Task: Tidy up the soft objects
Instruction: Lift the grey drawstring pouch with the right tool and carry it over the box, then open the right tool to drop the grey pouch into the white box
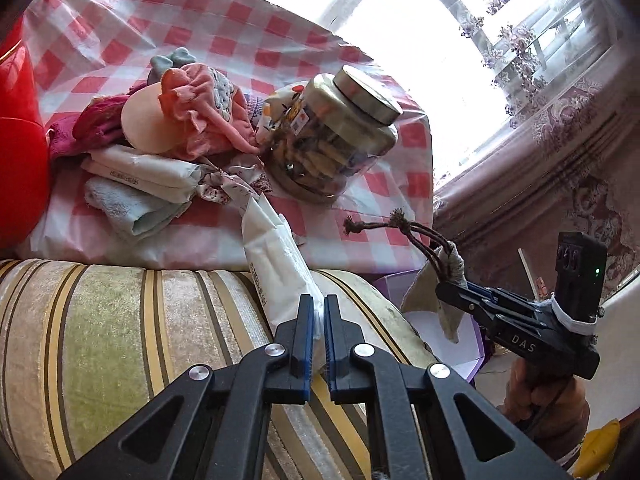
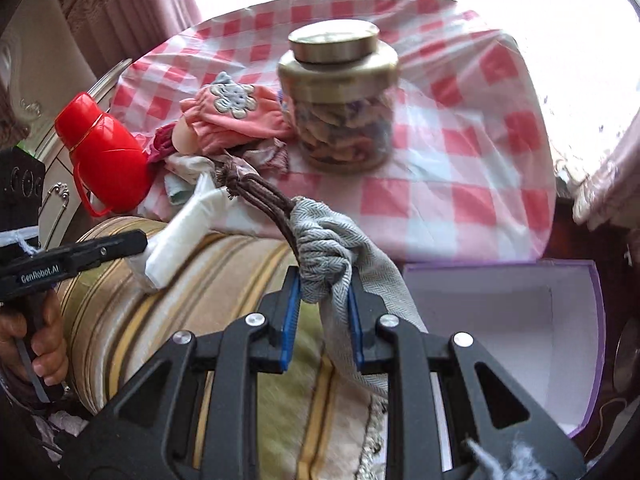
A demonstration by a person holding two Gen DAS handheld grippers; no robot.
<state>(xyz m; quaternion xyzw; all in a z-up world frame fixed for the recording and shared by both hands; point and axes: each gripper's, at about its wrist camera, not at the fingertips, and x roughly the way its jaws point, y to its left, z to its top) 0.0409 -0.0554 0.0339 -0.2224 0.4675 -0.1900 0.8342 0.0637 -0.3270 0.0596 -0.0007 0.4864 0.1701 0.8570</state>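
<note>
Left wrist view. The left gripper is pressed together on the near end of a white tissue pack, which slants above the striped sofa arm, its far end toward the near edge of the checked tablecloth. The remaining soft pile (pink garment, towel, a second pack) lies at the cloth's left side, touching the lidded jar. To the right, the right gripper, marked "DAS", pinches a grey drawstring pouch. Print along the pack's edge is too small to read.

Right wrist view. The right gripper clamps the gathered neck of the grey drawstring pouch, its brown cords pointing up toward the table. The open purple box sits just right of the pouch, below the cloth's near edge. At left, the left gripper, lettered "GenRobot.AI", carries the white tissue pack; a red flask stands at the cloth's left edge.

Step in hand, as judged: both items lifted and in transfer. The next move probably calls for carrying each over the box, lowering, then spreading the jaws.
</note>
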